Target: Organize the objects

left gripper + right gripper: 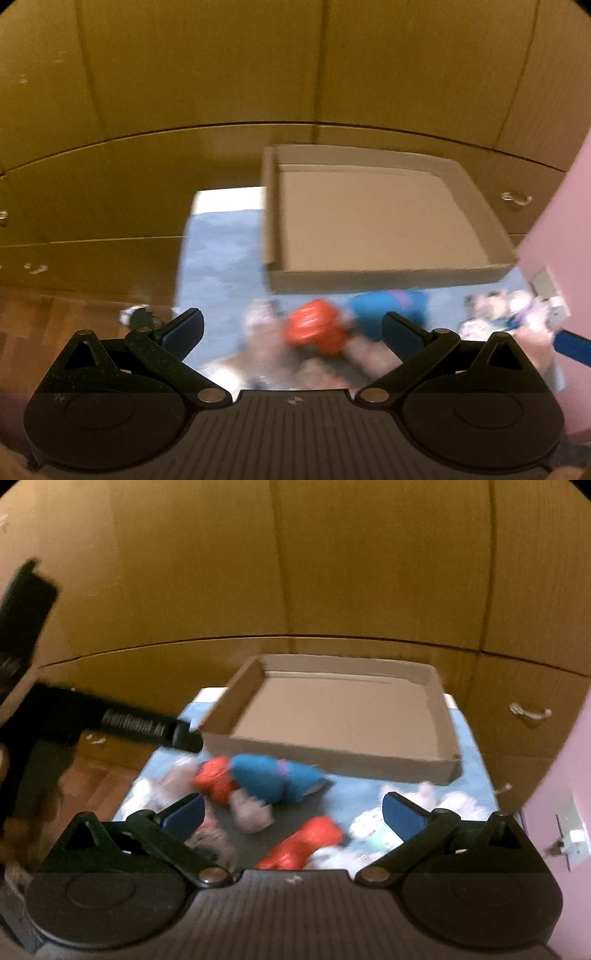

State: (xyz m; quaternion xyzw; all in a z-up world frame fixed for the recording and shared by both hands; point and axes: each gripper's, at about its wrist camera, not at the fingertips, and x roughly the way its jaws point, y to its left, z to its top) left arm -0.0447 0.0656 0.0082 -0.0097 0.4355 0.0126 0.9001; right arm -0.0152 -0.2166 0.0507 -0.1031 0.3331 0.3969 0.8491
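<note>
A shallow cardboard tray [388, 275] [325, 749] lies empty on a blue patterned cloth [221, 258] [476, 775]. In front of it lies a blurred heap of soft toys: a blue plush [384, 306] [266, 775], an orange-red one [314, 326] [214, 775] and a second orange-red piece [303, 843], with pale fabric items around them. My left gripper [293, 328] hovers open just above the orange-red toy, touching nothing. My right gripper [293, 812] is open over the heap, with nothing between its fingers. The left gripper's black body [44, 709] shows at the left of the right wrist view.
Yellow-brown cabinet fronts with metal handles [517, 199] [530, 712] stand behind the cloth. Wooden floor [55, 314] shows at the left. A pink wall [554, 775] with a white socket [572, 840] rises at the right. Both views are motion-blurred.
</note>
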